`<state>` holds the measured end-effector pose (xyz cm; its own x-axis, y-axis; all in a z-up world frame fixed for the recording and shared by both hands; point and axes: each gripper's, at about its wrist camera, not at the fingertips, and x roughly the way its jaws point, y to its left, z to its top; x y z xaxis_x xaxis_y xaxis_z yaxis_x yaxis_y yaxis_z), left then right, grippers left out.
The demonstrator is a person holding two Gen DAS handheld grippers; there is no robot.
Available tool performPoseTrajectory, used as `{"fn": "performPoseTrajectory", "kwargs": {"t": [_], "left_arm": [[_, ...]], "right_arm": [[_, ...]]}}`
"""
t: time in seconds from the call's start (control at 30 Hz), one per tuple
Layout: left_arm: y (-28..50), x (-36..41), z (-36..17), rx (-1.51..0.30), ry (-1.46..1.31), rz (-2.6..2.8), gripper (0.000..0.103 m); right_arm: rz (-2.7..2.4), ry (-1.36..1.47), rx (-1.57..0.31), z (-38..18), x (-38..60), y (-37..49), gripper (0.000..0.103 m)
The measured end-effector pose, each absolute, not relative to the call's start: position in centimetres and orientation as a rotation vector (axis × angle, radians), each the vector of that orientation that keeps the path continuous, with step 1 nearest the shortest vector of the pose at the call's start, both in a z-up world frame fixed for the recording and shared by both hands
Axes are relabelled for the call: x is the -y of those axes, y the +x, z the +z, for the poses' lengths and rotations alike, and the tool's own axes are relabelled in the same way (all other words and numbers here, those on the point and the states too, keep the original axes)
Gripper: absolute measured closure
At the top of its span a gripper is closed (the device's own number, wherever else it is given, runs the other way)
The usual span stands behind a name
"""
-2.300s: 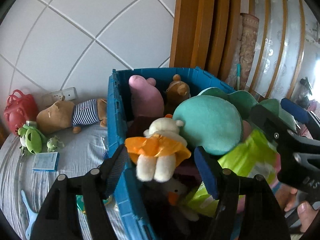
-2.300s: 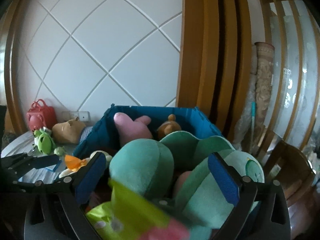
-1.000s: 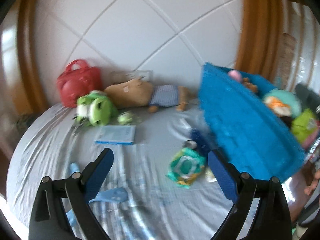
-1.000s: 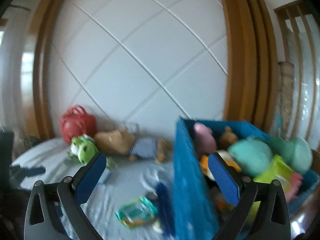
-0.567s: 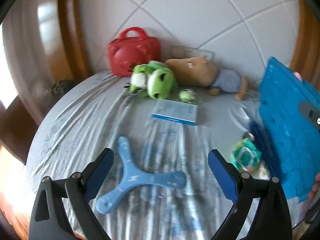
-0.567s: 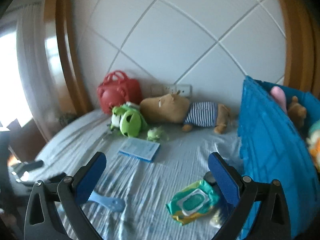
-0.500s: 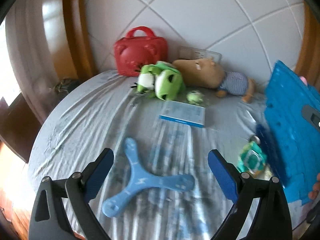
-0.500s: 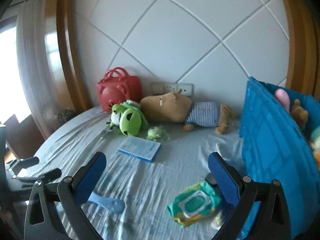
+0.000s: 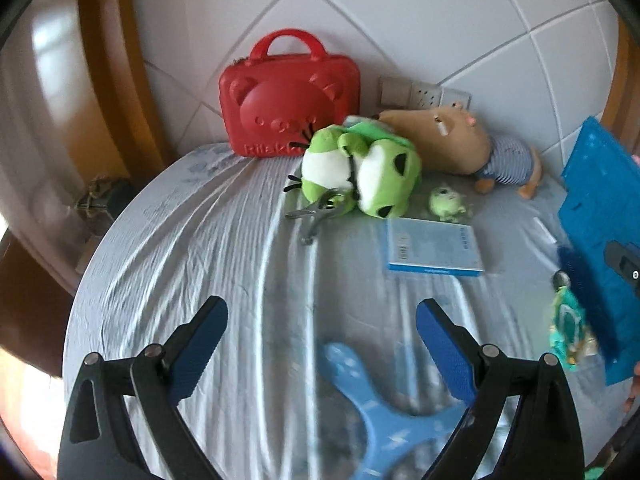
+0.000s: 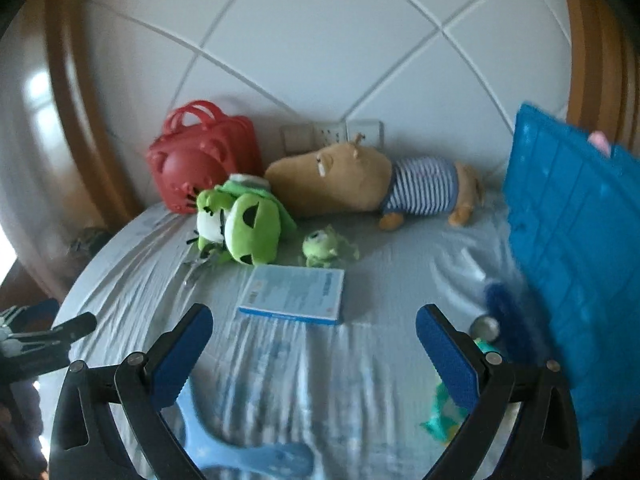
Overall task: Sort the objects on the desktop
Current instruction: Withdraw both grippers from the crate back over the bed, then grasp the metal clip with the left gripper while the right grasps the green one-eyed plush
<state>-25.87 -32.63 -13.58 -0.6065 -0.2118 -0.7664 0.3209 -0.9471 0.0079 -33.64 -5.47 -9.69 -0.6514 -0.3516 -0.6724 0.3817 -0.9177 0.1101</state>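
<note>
By the look of it the step in hand is choosing the next piece to clear from the grey-sheeted table into the blue crate at its right edge; the left gripper hovers over the blue three-armed boomerang, the nearest candidate, and the next move would call for lowering until the pads straddle one arm, then closing. Both tools stand wide open and empty, touching nothing; the right gripper hangs above the blue-edged booklet. Farther back lie the green frog plush, a small green monster toy, a striped-shirt plush, metal pliers and a red bear case; a teal wipes pack sits beside the crate.
</note>
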Motion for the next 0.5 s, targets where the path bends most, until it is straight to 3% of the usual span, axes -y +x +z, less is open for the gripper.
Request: {"fn": "performPoseTrajectory", "kwargs": {"t": [0.27, 0.5], "left_arm": [[-34.2, 37.1, -16.6, -0.200, 1.301, -2.583, 0.007], [-43.2, 38.9, -23.5, -0.149, 1.435, -2.540, 0.007]], "right_arm": [[-2.561, 1.143, -0.075, -12.2, 10.2, -40.1, 0.000], [-2.517, 1.252, -0.148, -18.1, 13.6, -48.2, 0.000]]}}
